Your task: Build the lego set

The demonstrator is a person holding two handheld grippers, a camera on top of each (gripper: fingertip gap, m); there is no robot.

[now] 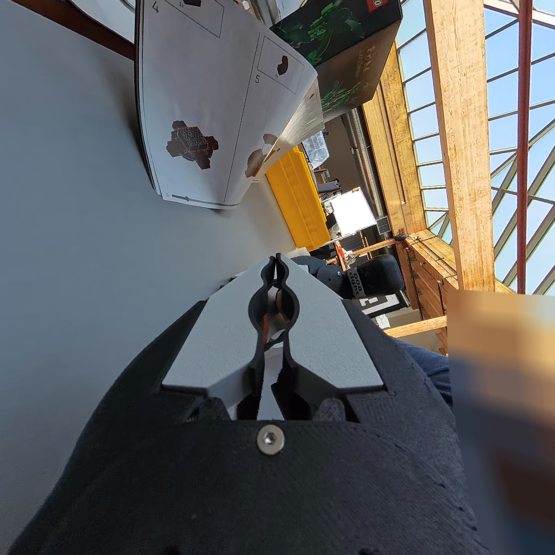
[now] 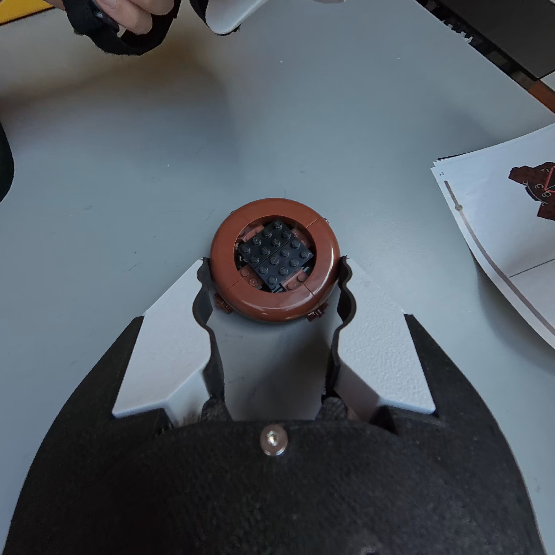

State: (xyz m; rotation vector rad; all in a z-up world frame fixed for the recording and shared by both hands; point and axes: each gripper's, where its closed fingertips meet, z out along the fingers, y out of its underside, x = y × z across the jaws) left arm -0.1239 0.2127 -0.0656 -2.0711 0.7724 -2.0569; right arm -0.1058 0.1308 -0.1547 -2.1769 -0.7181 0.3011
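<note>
Right now my right gripper [image 2: 274,264] has its fingers spread around the brown ring pot [image 2: 274,259], one tip touching or just beside each flank; whether they press I cannot tell; the pot sits on the grey tabletop [image 2: 150,150] with black studded plates [image 2: 274,255] seated inside its opening. My left gripper [image 1: 275,258] is raised and turned sideways, its fingers together at the tips; something small and dark may sit behind them, though I cannot tell. The instruction booklet [image 1: 207,99] lies open on the tabletop beside the green set box [image 1: 339,33] and a yellow bin [image 1: 295,198]. The risk, I judge, lies in the ring's segments; a hard squeeze could split their seams; a loose hold could let the pot skate when a piece is pressed down; small brown clips [image 2: 316,314] below the rim could snag my fingers.
</note>
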